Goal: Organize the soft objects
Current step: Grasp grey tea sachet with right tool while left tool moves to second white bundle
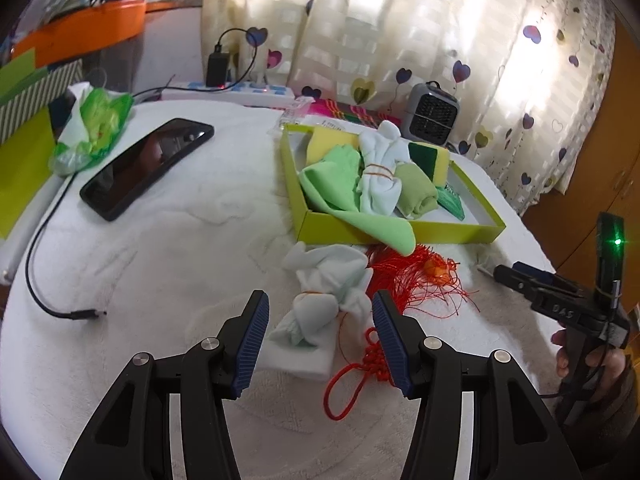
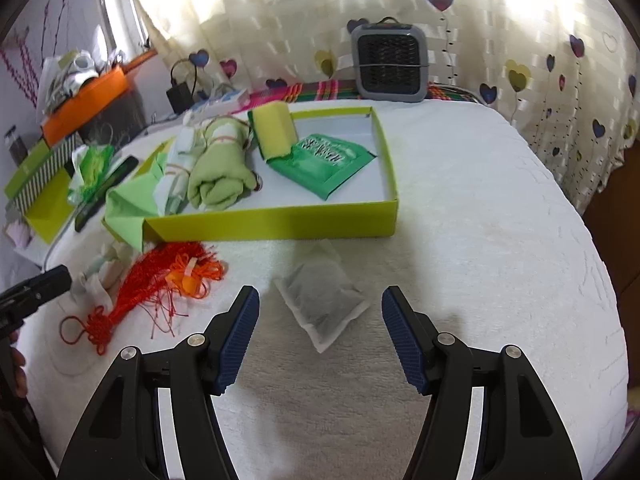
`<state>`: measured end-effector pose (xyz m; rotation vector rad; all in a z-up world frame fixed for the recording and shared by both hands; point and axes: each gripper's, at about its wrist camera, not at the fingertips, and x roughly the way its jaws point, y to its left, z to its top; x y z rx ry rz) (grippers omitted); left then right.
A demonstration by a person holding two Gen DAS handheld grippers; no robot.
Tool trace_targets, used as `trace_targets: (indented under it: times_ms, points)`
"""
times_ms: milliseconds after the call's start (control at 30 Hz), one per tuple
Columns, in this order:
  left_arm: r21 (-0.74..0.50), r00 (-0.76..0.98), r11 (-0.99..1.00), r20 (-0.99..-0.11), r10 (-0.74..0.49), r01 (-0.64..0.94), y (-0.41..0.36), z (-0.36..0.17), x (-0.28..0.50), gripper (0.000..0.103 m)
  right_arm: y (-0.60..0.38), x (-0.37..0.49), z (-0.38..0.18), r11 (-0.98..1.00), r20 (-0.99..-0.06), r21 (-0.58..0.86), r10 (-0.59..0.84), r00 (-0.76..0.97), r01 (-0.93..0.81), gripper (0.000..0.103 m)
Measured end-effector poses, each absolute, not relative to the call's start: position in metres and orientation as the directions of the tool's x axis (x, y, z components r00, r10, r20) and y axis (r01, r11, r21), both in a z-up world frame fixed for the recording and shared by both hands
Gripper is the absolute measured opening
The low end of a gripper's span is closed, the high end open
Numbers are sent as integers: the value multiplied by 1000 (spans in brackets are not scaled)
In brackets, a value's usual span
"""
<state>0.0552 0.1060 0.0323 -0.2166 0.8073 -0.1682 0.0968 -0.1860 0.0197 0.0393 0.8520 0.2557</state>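
Observation:
A pale white-green cloth bundle (image 1: 326, 280) tied with an orange band lies on a white foam pad (image 1: 308, 360). My left gripper (image 1: 320, 300) is open and straddles the bundle, its pads not pressing on it. A red tassel knot (image 1: 404, 280) lies just right of the bundle. A grey sachet (image 2: 324, 304) lies flat on the white cover in front of the yellow-green box (image 2: 280, 228). My right gripper (image 2: 320, 292) is open with the sachet between its fingers, untouched. The box holds green cloths, a white bundle, sponges and a green packet (image 2: 324, 160).
A black phone (image 1: 144, 168) and a loose cable (image 1: 44, 280) lie at the left. A crumpled green bag (image 1: 96, 128) sits behind them. A grey fan heater (image 2: 388, 64) stands by the curtain. The right gripper's body (image 1: 560, 300) and a hand are at the far right.

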Motion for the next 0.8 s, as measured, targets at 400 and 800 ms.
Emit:
trace_targets:
  times_ms: [400,800]
  points:
    - [-277,670,959,-699,-250,68,112,27,57,53,-176,117,7,974,-779,72,189,599,-213,65]
    - [-282,656,955,-705,-271,92,105,26,56,53,-179,116,7,979,-774,68,172,610,-190,55]
